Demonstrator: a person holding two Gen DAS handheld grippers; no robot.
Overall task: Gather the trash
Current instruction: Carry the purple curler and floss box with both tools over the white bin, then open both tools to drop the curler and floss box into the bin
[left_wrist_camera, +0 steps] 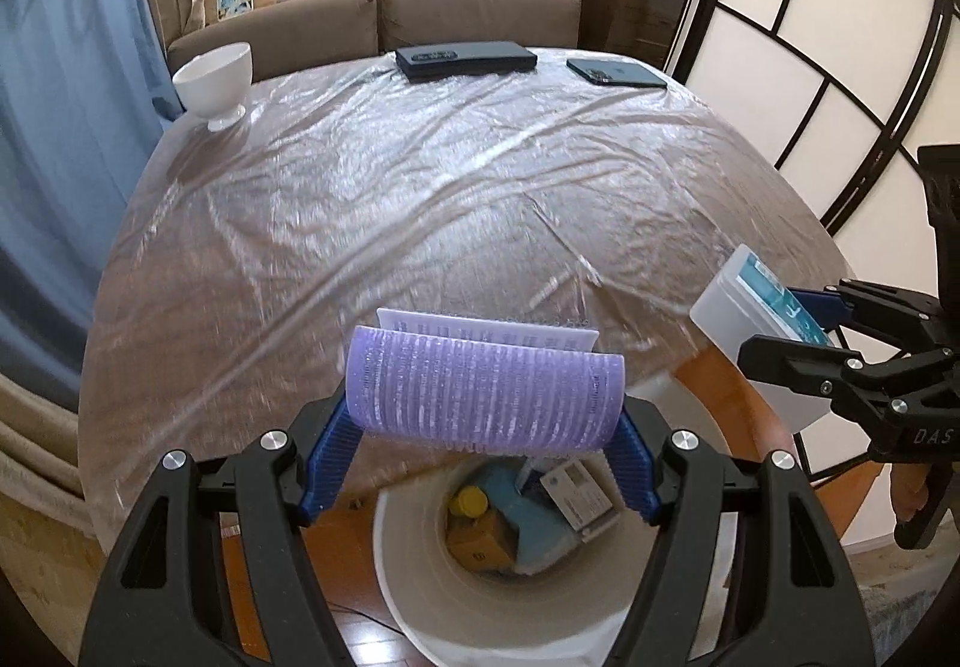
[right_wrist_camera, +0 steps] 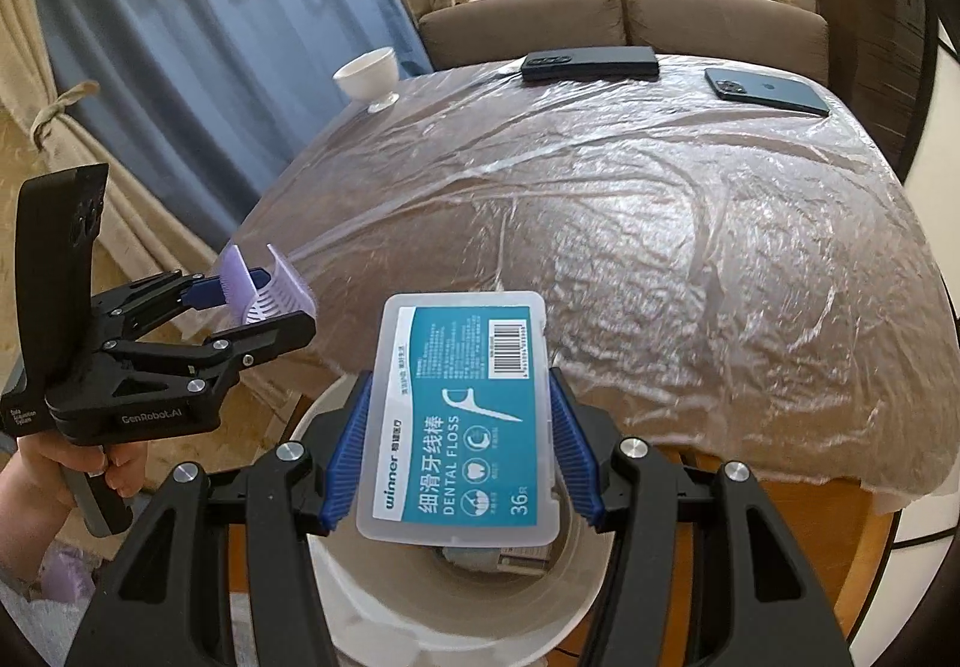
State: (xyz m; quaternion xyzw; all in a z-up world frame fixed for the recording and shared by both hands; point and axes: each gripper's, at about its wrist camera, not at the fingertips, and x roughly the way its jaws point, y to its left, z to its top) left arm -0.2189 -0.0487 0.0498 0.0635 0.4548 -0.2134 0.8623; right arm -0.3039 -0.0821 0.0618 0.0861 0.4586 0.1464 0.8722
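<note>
**Both claws loaded, bin right below**

Your left claw is clamped on the purple hair roller, pads pressing on its two ends, with a white printed card showing just behind it. Your right claw is clamped across the short width of the dental floss box, blue pads on both long edges. Both things hang at the near edge of the tabletop, above the white trash bin on the floor.

The roller looks light and hollow, a bristly open half-shell; it will likely flex if squeezed harder, and its bristles may cling to the pads when you let go. The floss box is stiff, smooth plastic and looks light; the grip across its flat sides seems sound, though it could slip if tilted steeply.

The bin already holds a yellow cap, a brown carton and a small printed box, with room left on top. On the far side of the plastic-covered tabletop stand a white bowl, a black case and a phone, well apart from your claws. Nothing stands between either load and the bin mouth; just mind that the two claws sit near each other.
</note>
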